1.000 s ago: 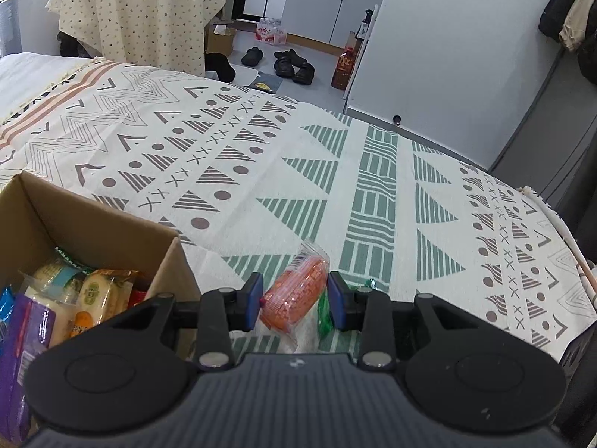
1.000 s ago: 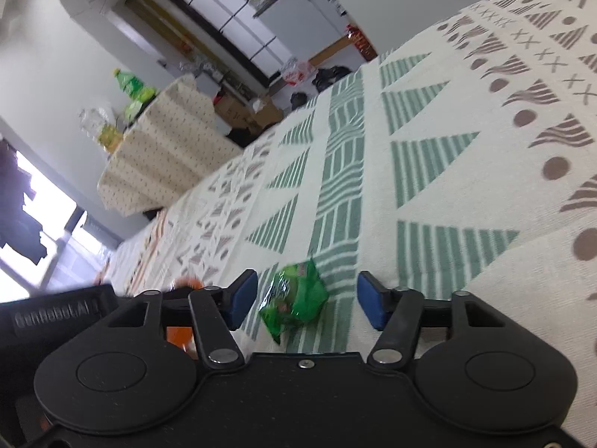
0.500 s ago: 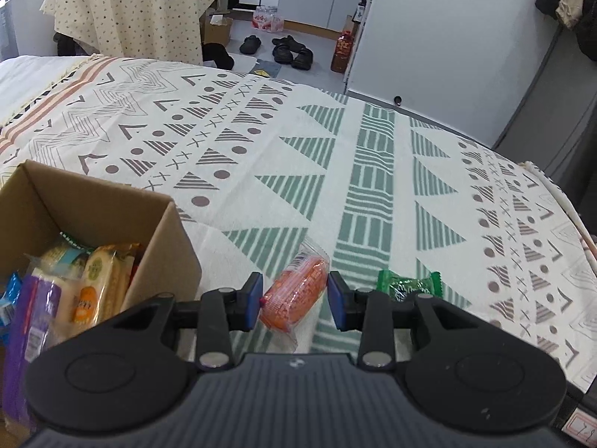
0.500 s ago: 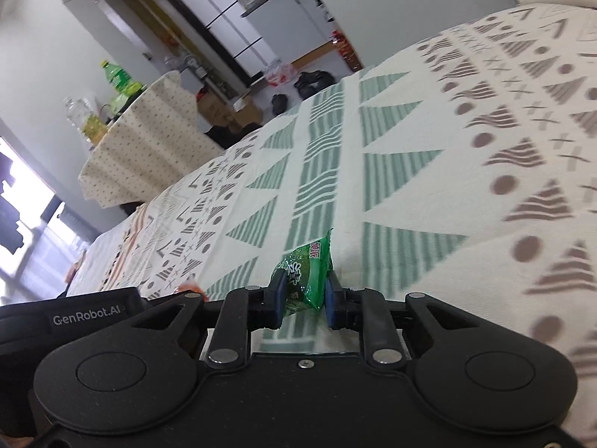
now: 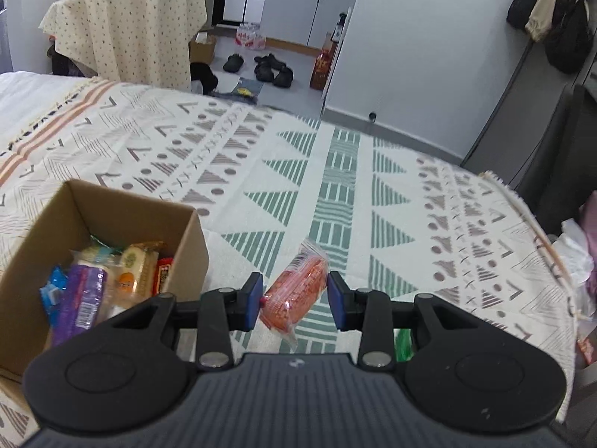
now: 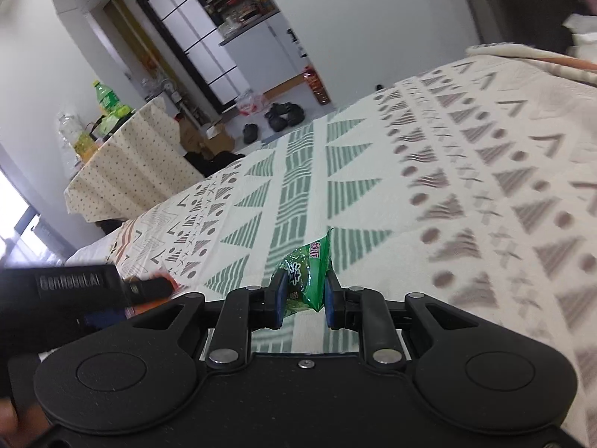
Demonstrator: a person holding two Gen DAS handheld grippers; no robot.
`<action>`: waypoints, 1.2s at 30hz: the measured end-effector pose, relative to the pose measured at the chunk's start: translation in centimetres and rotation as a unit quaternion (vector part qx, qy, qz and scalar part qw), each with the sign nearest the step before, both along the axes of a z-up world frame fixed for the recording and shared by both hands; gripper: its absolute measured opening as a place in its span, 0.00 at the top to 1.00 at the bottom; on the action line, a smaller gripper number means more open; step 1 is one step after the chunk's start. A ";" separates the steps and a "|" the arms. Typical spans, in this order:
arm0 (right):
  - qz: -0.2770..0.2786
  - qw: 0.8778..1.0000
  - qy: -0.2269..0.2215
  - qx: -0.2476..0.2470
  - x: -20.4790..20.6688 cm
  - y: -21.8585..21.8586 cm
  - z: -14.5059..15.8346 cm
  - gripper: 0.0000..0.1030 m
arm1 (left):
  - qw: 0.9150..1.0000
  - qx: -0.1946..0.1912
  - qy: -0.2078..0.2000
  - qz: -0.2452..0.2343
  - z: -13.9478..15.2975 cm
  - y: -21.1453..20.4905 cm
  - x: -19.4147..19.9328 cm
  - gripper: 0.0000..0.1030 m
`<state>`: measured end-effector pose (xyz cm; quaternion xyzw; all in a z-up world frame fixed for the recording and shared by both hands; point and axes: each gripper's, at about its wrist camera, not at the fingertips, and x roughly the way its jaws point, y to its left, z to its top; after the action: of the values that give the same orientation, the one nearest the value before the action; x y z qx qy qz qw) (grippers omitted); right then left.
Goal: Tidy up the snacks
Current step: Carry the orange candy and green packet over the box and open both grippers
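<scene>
Orange and green snack packets, one pinched in each gripper above the patterned blanket (image 5: 231, 186)
Left wrist: left gripper (image 5: 294, 304) clamps the orange packet (image 5: 294, 298) beside the cardboard box (image 5: 123, 209) of snacks. Right wrist: right gripper (image 6: 303, 293) clenched on the green packet (image 6: 308, 276)

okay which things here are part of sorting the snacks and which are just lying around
Job: orange snack pack in left gripper; green snack pack in right gripper; cardboard box with snacks.

Lying about: shoes, draped table, green bottle, hanging clothes.
</scene>
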<state>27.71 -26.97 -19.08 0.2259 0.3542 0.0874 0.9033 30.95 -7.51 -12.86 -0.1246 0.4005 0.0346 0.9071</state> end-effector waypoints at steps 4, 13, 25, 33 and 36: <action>-0.027 1.000 0.004 -0.011 -2.3 -0.8 1.5 0.81 | 1.000 -0.014 -0.007 -0.007 1.5 0.5 -1.5 0.65; -0.054 0.997 -0.019 -0.046 -5.9 -1.3 5.3 0.81 | 0.999 -0.023 -0.034 -0.019 4.1 0.9 -5.2 0.65; -0.055 0.995 -0.025 -0.079 -9.1 0.9 9.0 0.81 | 0.998 -0.030 -0.049 -0.004 6.4 4.0 -8.3 0.65; -0.034 0.994 -0.037 -0.095 -10.3 3.0 11.3 0.81 | 0.997 -0.044 -0.052 0.023 7.8 7.3 -9.7 0.65; -0.022 0.994 -0.044 -0.099 -10.5 4.0 11.8 0.81 | 0.997 -0.048 -0.055 0.034 8.6 8.6 -10.0 0.65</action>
<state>17.24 -22.94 -7.24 0.1391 0.3162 0.0417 0.9375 20.93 1.12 -4.24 -0.1830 0.3463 0.0396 0.9192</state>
